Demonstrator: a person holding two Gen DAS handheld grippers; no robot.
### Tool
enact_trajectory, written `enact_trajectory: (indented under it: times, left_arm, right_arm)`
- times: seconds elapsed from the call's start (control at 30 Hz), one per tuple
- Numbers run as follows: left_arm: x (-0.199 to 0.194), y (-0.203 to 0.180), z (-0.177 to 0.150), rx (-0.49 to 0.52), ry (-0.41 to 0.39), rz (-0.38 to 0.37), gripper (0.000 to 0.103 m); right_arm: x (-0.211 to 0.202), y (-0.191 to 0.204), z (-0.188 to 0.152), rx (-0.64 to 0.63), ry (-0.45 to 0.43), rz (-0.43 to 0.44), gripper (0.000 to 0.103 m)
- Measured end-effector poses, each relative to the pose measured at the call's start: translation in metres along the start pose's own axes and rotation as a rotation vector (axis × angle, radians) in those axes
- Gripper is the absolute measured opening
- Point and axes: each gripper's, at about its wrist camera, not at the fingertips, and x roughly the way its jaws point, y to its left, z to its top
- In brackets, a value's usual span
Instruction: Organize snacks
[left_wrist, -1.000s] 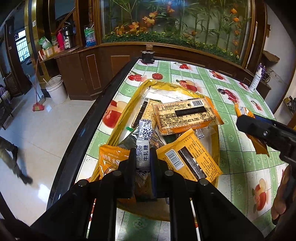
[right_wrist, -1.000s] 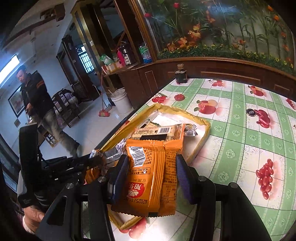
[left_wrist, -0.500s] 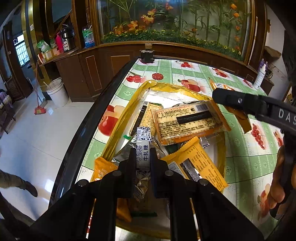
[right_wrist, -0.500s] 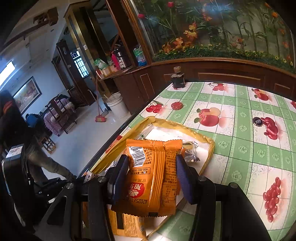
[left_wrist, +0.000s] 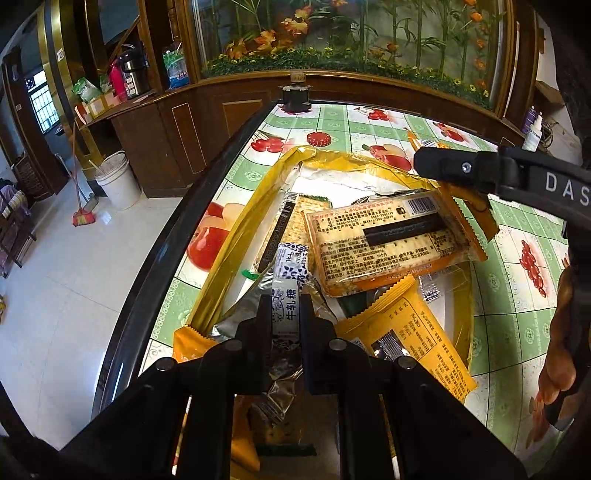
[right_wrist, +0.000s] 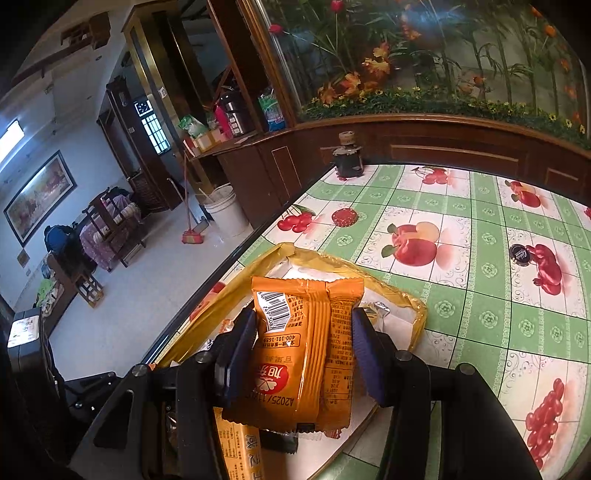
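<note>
My left gripper (left_wrist: 286, 314) pinches a slim white nougat stick (left_wrist: 289, 291) above the near end of the yellow tray (left_wrist: 236, 236), which lies close along the table's dark edge (left_wrist: 162, 251). My right gripper (right_wrist: 303, 347) clamps an orange snack packet (right_wrist: 299, 347) over the tray's middle. Cracker packs (left_wrist: 388, 240) crowd the tray; beyond its far rim the green fruit-print tablecloth (right_wrist: 480, 266) lies mostly open.
</note>
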Motion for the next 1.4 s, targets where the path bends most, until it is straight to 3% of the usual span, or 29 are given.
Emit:
enact_trajectory:
  times: [0.83, 0.87, 0.93, 0.97, 1.0, 1.07, 1.33, 1.4]
  left_arm:
    - [0.001, -0.006, 0.004, 0.022, -0.032, 0.047, 0.011]
    - [0.001, -0.005, 0.004, 0.017, -0.031, 0.041, 0.015]
    - [-0.001, -0.004, 0.004, 0.007, -0.035, 0.049, 0.033]
    - [-0.002, -0.003, 0.003, 0.004, -0.039, 0.063, 0.054]
    - [-0.003, -0.002, 0.003, 0.002, -0.048, 0.066, 0.066]
    - [-0.007, 0.0, 0.003, -0.009, -0.059, 0.065, 0.066]
    - [-0.041, -0.004, -0.007, -0.008, -0.13, 0.097, 0.066]
    - [-0.052, -0.005, -0.01, -0.007, -0.157, 0.11, 0.069]
  right_arm:
    - [0.021, -0.004, 0.002, 0.0, 0.027, -0.007, 0.057]
    - [0.021, -0.004, 0.002, 0.002, 0.03, -0.003, 0.057]
    - [0.021, -0.003, 0.001, 0.001, 0.03, -0.005, 0.06]
    - [0.02, -0.003, 0.0, -0.001, 0.029, -0.007, 0.062]
    - [0.019, -0.002, 0.0, -0.001, 0.029, -0.01, 0.068]
    - [0.015, -0.002, -0.001, 0.003, 0.024, -0.017, 0.078]
    - [-0.033, -0.006, -0.01, 0.011, -0.041, 0.01, 0.078]
    - [-0.051, -0.006, -0.016, -0.008, -0.062, 0.021, 0.083]
